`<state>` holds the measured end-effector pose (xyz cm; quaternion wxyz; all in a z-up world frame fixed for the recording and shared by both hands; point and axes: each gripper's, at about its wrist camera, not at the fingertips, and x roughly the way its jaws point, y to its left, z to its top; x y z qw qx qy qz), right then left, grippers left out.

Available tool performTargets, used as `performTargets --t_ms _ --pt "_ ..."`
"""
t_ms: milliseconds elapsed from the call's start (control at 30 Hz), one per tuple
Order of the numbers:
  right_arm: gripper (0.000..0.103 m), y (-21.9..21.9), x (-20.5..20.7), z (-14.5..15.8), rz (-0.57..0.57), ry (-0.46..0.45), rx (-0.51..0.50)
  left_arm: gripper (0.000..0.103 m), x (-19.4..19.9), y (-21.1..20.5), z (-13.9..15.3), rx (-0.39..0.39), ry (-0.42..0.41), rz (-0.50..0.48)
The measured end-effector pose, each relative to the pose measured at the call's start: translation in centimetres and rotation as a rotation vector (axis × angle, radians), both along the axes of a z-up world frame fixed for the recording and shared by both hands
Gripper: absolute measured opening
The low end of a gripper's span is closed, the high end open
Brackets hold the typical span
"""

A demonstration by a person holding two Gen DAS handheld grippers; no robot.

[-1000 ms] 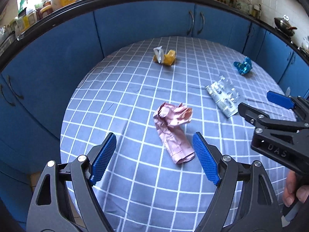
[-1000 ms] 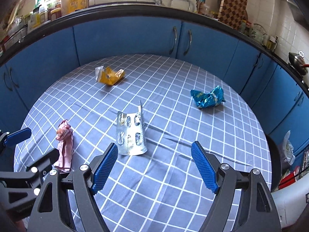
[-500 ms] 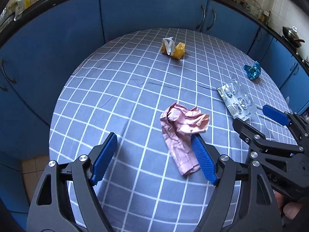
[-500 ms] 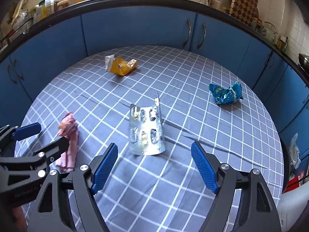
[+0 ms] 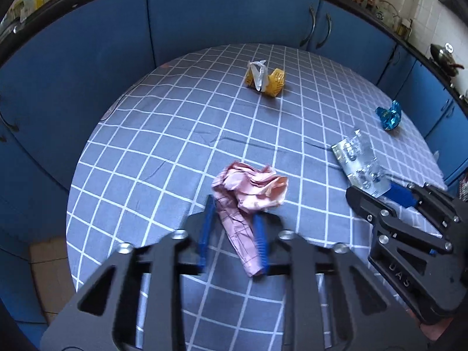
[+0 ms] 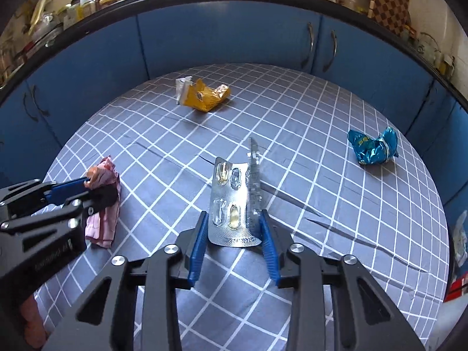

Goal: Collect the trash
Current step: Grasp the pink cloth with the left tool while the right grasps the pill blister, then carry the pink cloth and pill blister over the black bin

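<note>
My left gripper [image 5: 232, 219] has closed its blue pads around the lower strip of a crumpled pink wrapper [image 5: 248, 187] on the checked tablecloth [image 5: 163, 146]. My right gripper [image 6: 234, 222] has its blue pads closed on both sides of a silver blister pack [image 6: 237, 201], which lies on the cloth. The pink wrapper also shows in the right wrist view [image 6: 103, 204], and the blister pack in the left wrist view [image 5: 358, 161].
A yellow wrapper [image 5: 264, 80] lies at the far side of the round table and also shows in the right wrist view [image 6: 203, 95]. A blue foil wrapper [image 6: 373, 147] lies at the right. Blue cabinets [image 5: 219, 14] ring the table.
Both grippers moved forward and down and closed. The left one closed on the pink wrapper, the right one on the blister pack.
</note>
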<state>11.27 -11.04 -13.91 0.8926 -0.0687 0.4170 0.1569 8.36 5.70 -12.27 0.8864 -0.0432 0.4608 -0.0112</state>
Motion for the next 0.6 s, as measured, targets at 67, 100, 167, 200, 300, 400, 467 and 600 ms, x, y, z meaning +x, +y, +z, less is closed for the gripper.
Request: performTargets --t_ms 67,100,167,200,300,400,467,600 --pt "0.031 -0.3 -0.2 0.4 -0.009 -0.017 0.006 0.021 -0.3 0.0 0.6 -0.001 -0.025 -0.002" --pt "0.031 -0.6 -0.3 0.7 -0.015 -0.024 0.009 0.021 -0.4 -0.1 1.0 -0.001 -0.04 -0.006" --pt "0.031 -1.3 -0.4 1.4 -0.032 -0.036 0.014 0.021 -0.5 -0.4 1.7 0.002 -0.056 -0.012" --pt "0.031 -1.8 -0.4 1.8 -0.04 -0.042 0.022 0.021 -0.6 -0.6 2.2 0.003 -0.065 -0.015" --pt "0.031 -3.1 -0.8 2.8 -0.064 -0.062 0.031 0.021 -0.4 -1.3 3.3 0.002 -0.085 -0.027" --pt "0.031 -4.5 -1.2 3.7 -0.091 -0.081 0.038 0.021 -0.4 -2.3 4.4 0.001 -0.104 -0.04" --pt "0.031 -5.5 -1.5 4.2 -0.108 -0.091 0.04 0.021 -0.4 -3.2 5.1 0.001 -0.117 -0.051" --pt "0.031 -8.2 -1.9 5.3 -0.156 -0.111 0.049 0.021 -0.4 -5.4 6.2 0.006 -0.14 -0.079"
